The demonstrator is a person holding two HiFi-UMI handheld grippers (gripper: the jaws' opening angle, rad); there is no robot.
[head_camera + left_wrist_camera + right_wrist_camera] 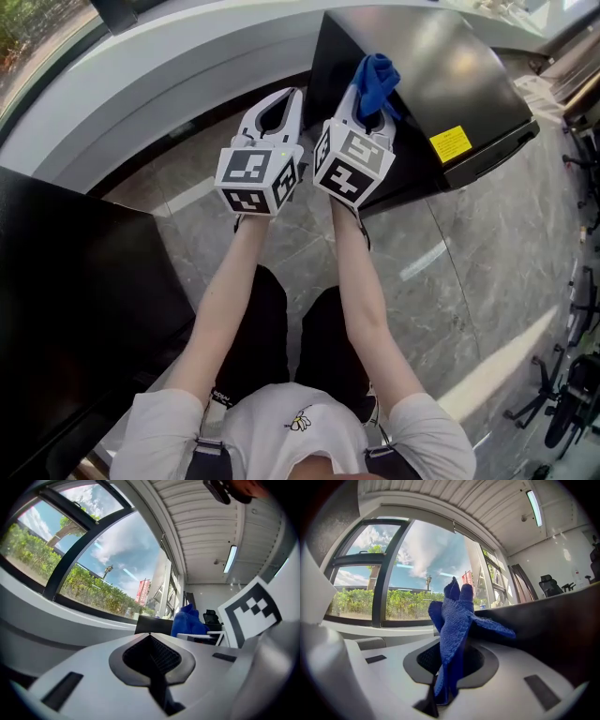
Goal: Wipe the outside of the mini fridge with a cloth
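1. The right tool [362,101] is clamped on a blue cloth [377,75]. The cloth is pinched low between the jaws so that most of it stands free above them, probably to leave a loose pad for rubbing.
2. The cloth is at the upper middle of the head view, over a dark face of the mini fridge [450,75]. In the right gripper view one flap of the cloth [454,616] seems to lie on the fridge's edge [553,625].
3. The left tool [289,98] has its jaws together on nothing [150,634]. It hangs just left of the right one, off the fridge, so it looks idle.
4. The fridge stands on the grey floor [487,262] below a pale curved window ledge [159,84].
5. A yellow label [450,142] sits on the fridge's right part. A black cabinet [66,300] fills the lower left, well apart. Nothing blocks the wiping path.
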